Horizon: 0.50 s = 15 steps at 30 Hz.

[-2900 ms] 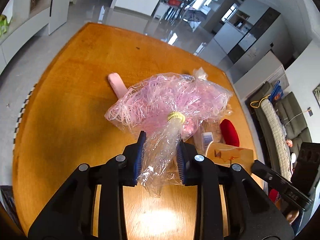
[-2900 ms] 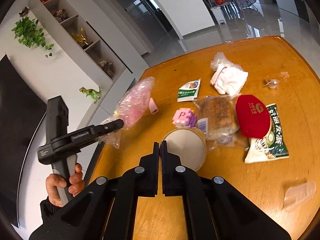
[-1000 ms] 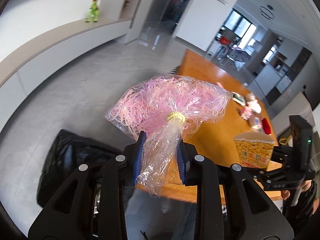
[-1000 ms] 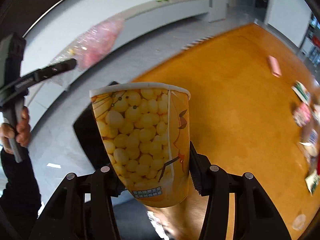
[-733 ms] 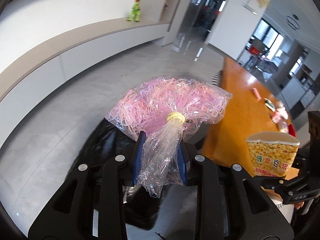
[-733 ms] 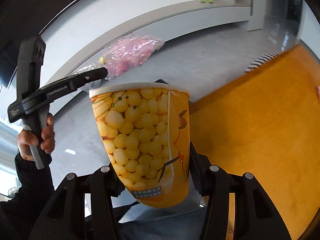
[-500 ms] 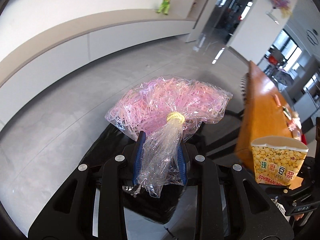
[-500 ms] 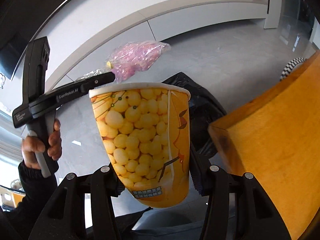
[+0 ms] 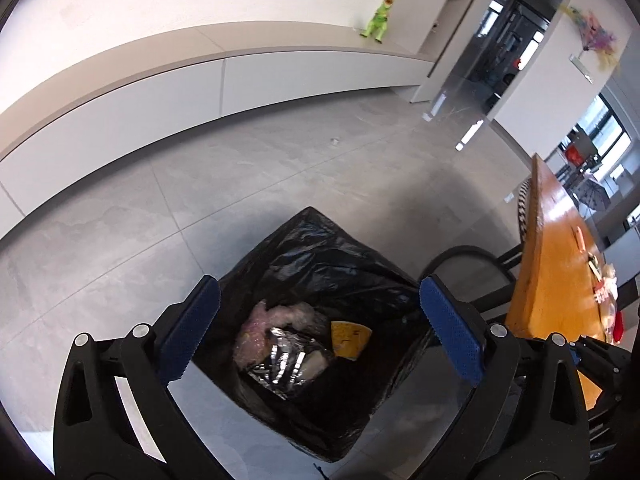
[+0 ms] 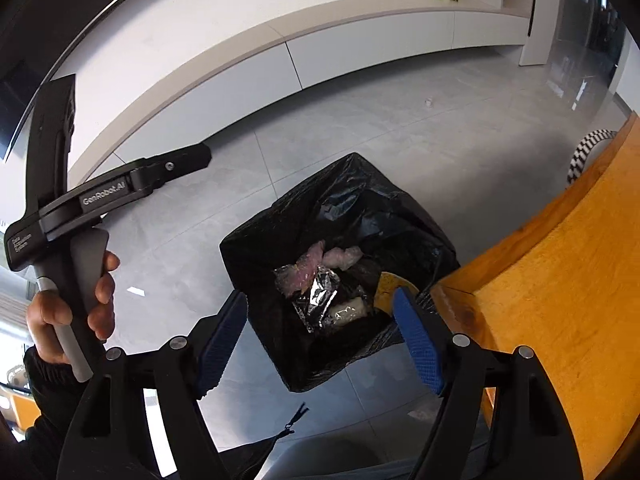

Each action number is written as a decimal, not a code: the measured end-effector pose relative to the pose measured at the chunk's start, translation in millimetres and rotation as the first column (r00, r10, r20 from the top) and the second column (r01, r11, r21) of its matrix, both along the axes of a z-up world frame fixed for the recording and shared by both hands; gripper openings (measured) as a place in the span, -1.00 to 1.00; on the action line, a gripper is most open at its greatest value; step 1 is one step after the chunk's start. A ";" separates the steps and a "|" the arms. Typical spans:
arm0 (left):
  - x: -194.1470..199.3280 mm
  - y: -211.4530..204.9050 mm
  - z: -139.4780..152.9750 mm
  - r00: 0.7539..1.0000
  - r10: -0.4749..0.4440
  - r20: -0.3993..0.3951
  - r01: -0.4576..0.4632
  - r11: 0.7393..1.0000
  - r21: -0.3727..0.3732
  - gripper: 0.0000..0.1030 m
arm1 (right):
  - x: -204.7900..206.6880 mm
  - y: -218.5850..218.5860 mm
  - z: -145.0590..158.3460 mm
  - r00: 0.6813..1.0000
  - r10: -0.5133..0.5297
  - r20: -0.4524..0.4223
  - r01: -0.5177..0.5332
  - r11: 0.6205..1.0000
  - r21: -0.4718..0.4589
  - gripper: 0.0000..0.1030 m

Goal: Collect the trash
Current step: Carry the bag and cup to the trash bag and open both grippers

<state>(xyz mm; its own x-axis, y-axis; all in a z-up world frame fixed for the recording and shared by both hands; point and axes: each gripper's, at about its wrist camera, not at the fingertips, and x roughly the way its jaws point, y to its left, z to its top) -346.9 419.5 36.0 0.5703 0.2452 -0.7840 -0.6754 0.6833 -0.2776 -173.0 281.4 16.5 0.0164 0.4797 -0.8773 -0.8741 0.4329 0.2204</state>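
left gripper (image 9: 319, 322) spread, empty – pink bag (image 9: 276, 330) now lying in bin (image 9: 320, 264) | right gripper (image 10: 320, 340) spread, empty – cup (image 10: 390, 286) now lying in bin beside foil | both drops done | more trash is waiting on table (image 10: 560, 280)

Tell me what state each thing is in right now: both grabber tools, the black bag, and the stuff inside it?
Left gripper: open, holding nothing, above the bag.
Right gripper: open, holding nothing, above the bag.
Black trash bag: mouth open, on the floor beside the table.
Pink plastic bag: lying inside the trash bag.
Yellow cup: inside the trash bag, partly hidden.
Silver foil wrapper: crumpled, inside the trash bag.
Wooden table: trash at its far end.
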 end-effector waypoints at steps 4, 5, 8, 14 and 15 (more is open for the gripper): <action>20.4 -22.2 9.5 0.997 -0.071 0.008 0.071 0.997 0.011 0.88 | 1.8 -24.7 13.9 0.999 -0.038 -0.001 0.038 0.998 0.044 0.48; 26.9 -28.2 12.2 0.996 -0.092 0.013 0.092 0.996 0.010 0.88 | 5.1 -29.9 17.0 0.999 -0.053 0.003 0.053 0.997 0.049 0.48; 55.5 -50.3 19.3 0.986 -0.166 0.025 0.166 0.986 -0.002 0.88 | 20.4 -61.5 22.0 0.993 -0.116 0.018 0.115 0.992 0.060 0.48; 125.0 -112.7 25.5 0.946 -0.324 0.012 0.324 0.946 0.009 0.88 | 64.7 -135.9 25.3 0.960 -0.278 0.044 0.275 0.960 0.059 0.48; 138.4 -126.0 26.7 0.935 -0.354 0.009 0.354 0.935 0.011 0.88 | 72.7 -148.2 26.0 0.952 -0.302 0.044 0.300 0.952 0.058 0.48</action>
<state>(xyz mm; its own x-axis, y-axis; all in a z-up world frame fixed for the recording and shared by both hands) -208.5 293.5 62.7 0.6298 0.0331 -0.7760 -0.3859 0.8804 -0.2757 -100.3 133.3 42.5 0.2115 0.4887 -0.8465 -0.7158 0.6672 0.2063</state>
